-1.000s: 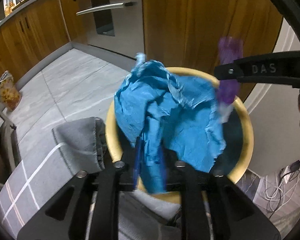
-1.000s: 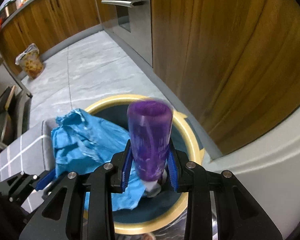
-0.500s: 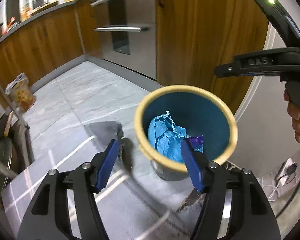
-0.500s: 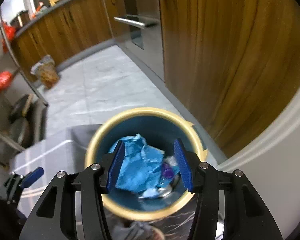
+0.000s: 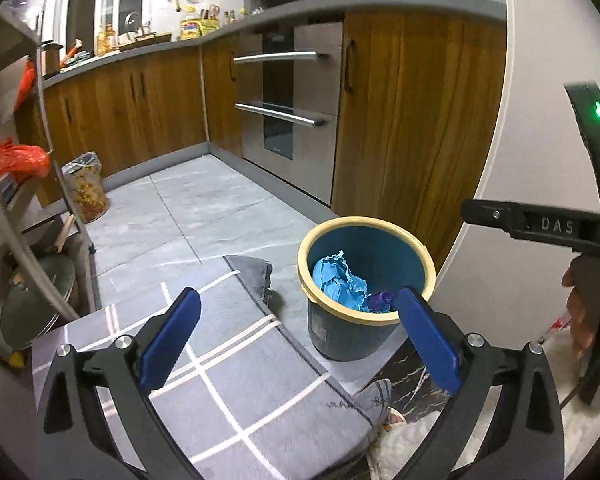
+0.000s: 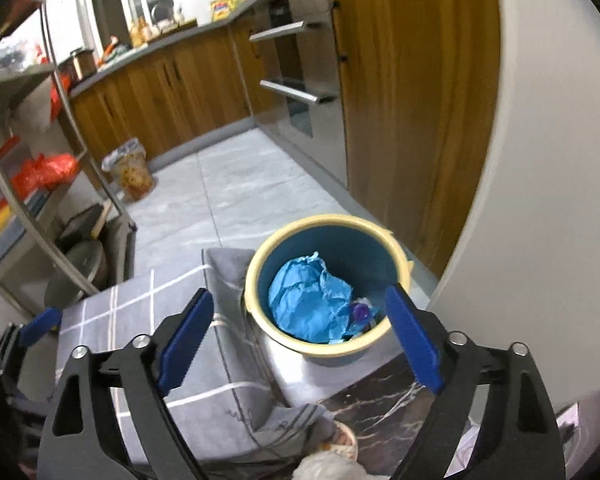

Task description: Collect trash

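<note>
A blue bin with a yellow rim stands on the kitchen floor. Inside lie a crumpled blue paper and a purple bottle. My left gripper is open and empty, well above and in front of the bin. My right gripper is open and empty too, above the bin's near side. The right gripper's body shows at the right edge of the left wrist view.
A grey checked mat lies left of the bin. Wooden cabinets and an oven stand behind. A white curved wall is on the right. A metal shelf rack stands left, with a patterned bag beside it.
Both grippers have risen further from the bin and opened wider. The blue paper and purple bottle, held one second ago, lie in the bin.
</note>
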